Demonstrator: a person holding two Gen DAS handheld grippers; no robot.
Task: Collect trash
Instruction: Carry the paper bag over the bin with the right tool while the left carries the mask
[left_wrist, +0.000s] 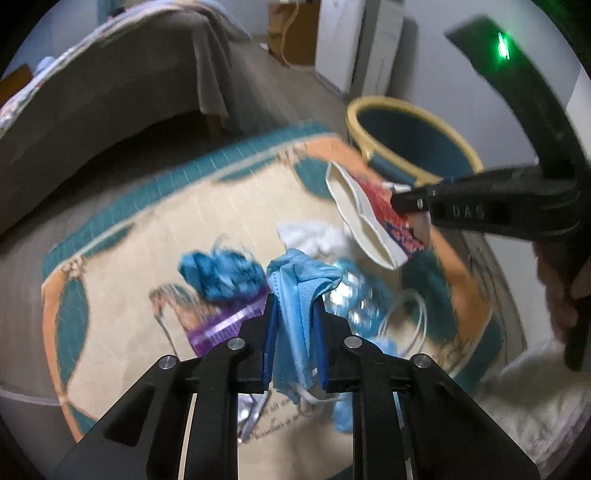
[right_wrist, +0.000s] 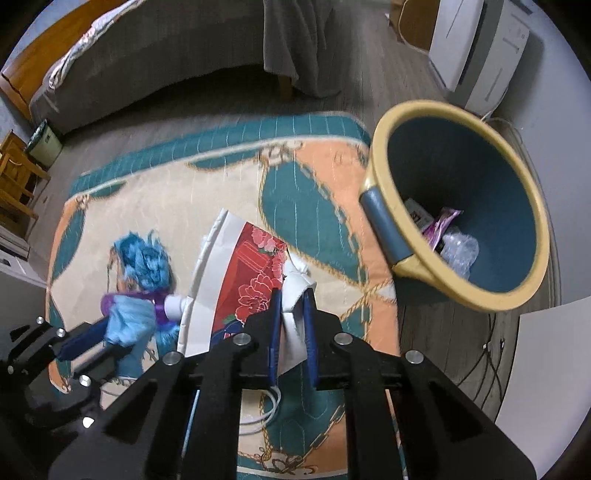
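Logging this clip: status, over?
Left gripper shut on blue face mask. Right gripper shut on paper bag. Bin ahead, unobstructed.

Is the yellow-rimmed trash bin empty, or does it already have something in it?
Not empty. The right wrist view looks into the trash bin and shows a purple wrapper, clear crumpled plastic and a white scrap at the bottom.

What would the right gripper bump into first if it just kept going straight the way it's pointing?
Probably the patterned rug. The right gripper, shut on the red-and-white paper bag, points beyond the bag at the rug; the trash bin sits off to its right. Depth is hard to judge.
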